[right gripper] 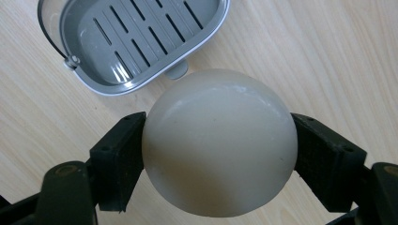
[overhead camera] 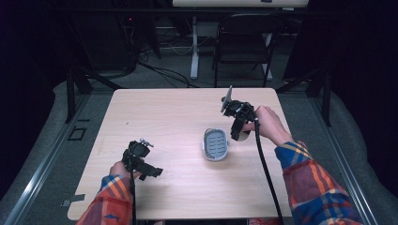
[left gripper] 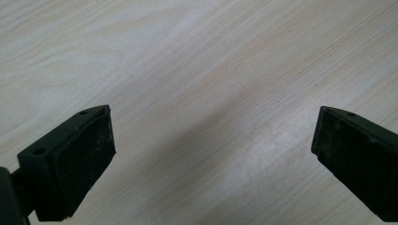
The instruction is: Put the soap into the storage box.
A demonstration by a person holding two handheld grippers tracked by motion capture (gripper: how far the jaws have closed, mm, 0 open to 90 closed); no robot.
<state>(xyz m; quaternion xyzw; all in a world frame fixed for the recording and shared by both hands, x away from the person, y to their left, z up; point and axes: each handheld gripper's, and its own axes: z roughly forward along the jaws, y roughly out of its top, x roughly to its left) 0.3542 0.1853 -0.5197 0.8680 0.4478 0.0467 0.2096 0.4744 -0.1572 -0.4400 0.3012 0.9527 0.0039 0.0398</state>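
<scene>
A round cream soap bar (right gripper: 220, 117) sits between the two black jaws of my right gripper (right gripper: 218, 150), which is shut on it. In the high view the right gripper (overhead camera: 240, 133) holds the soap (overhead camera: 243, 136) just above the table, right beside an empty grey slotted soap dish (overhead camera: 216, 144). The right gripper view shows the dish (right gripper: 136, 37) just beyond the soap, with a thin wire handle at its left side. My left gripper (overhead camera: 151, 171) hovers over the table's front left. In its own view the left gripper (left gripper: 213, 140) is open, with bare wood between the jaws.
The light wooden table (overhead camera: 164, 117) stands on a grey floor. Behind its far edge are a black folding chair (overhead camera: 244, 42) and the white leg of another table (overhead camera: 194, 51), with cables on the floor. Dark curtains close both sides.
</scene>
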